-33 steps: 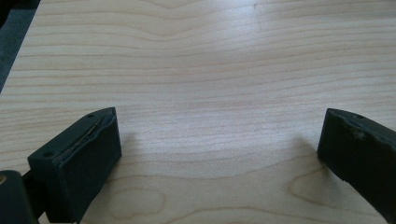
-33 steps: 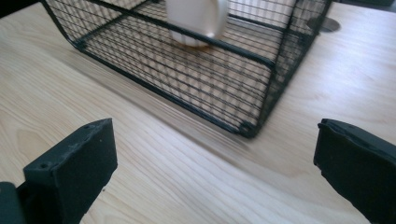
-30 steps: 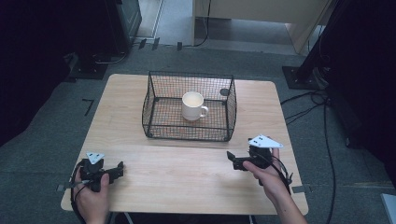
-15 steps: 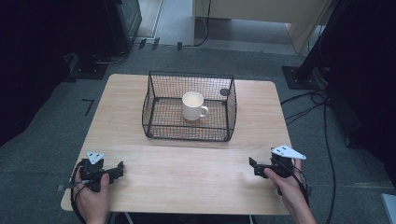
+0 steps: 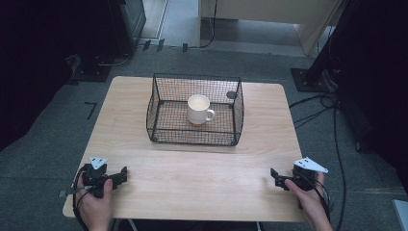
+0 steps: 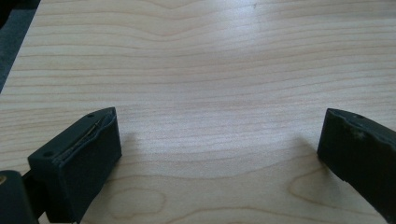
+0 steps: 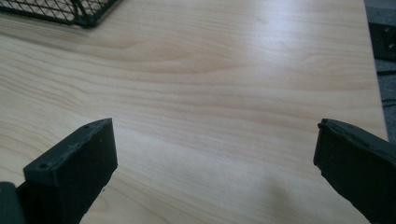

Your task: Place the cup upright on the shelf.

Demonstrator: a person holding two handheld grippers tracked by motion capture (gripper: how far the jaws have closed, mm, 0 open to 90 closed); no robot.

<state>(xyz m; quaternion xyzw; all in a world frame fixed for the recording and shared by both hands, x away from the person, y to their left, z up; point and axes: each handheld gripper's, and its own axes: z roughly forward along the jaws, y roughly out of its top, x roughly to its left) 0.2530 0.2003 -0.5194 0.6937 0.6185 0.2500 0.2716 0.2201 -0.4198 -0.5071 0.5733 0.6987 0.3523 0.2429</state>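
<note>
Right gripper (image 5: 278,179) has pulled back and outward since 1 s ago: it was further in on the table and nearer the basket, now it sits at the near right corner, close to the right edge; left gripper (image 5: 120,174) hasn't shifted, parked at the near left corner. Both sit low over the wooden table (image 5: 202,173), near its front edge, 1 hand on each. Left gripper's jaws stand wide apart with nothing between them, just bare wood in the left gripper view. Right gripper's jaws are also spread wide and empty; its own view shows bare wood plus a corner of the black wire basket (image 7: 70,11) at top left, well apart from the jaws. Between the 2 grippers the front strip of tabletop is bare, open room across the whole width. Further back, the basket (image 5: 195,137) stands mid-table, open on top. Inside it, 1 white mug (image 5: 198,109), upright, handle pointing right, roughly centred on the basket floor, not touching the walls. A small dark round object (image 5: 231,95) sits at the basket's far right corner; can't tell what it is.
</note>
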